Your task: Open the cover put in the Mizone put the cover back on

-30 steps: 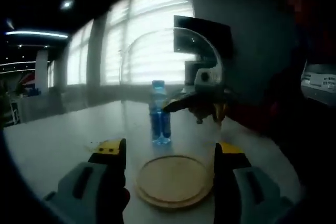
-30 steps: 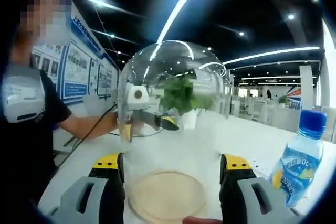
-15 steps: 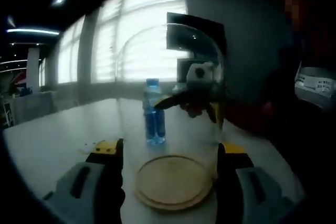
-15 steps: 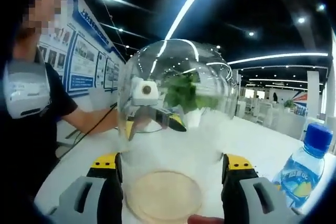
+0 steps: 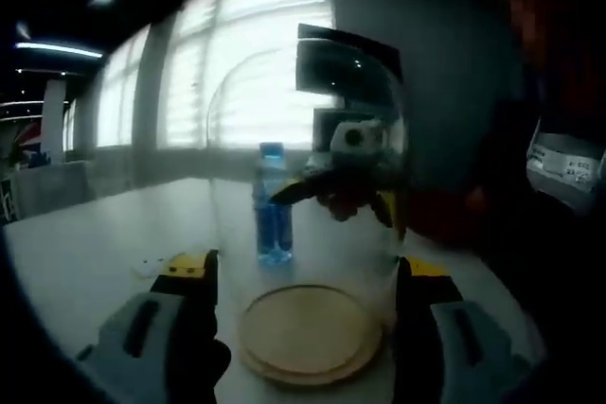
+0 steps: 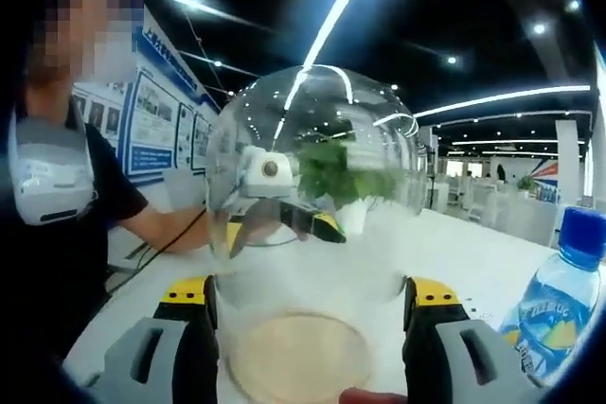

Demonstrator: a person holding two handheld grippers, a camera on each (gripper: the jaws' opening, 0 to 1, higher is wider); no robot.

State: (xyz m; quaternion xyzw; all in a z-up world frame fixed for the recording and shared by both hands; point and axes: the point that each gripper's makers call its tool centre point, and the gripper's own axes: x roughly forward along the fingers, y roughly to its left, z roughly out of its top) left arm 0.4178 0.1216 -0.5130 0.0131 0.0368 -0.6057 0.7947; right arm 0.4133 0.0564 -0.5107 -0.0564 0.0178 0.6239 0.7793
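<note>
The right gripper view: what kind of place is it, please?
Probably an open office or showroom: long ceiling light strips, poster boards along the wall, and a big white table with more desks behind. The left gripper view shows blinds.

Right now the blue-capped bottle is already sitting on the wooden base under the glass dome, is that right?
No. In the left gripper view the bottle stands on the table beyond the wooden base, outside the glass dome. The base is bare.

A pale table (image 5: 95, 243) carries a round wooden base (image 5: 308, 333) at lower centre and a blue bottle (image 5: 273, 205) standing behind it.
</note>
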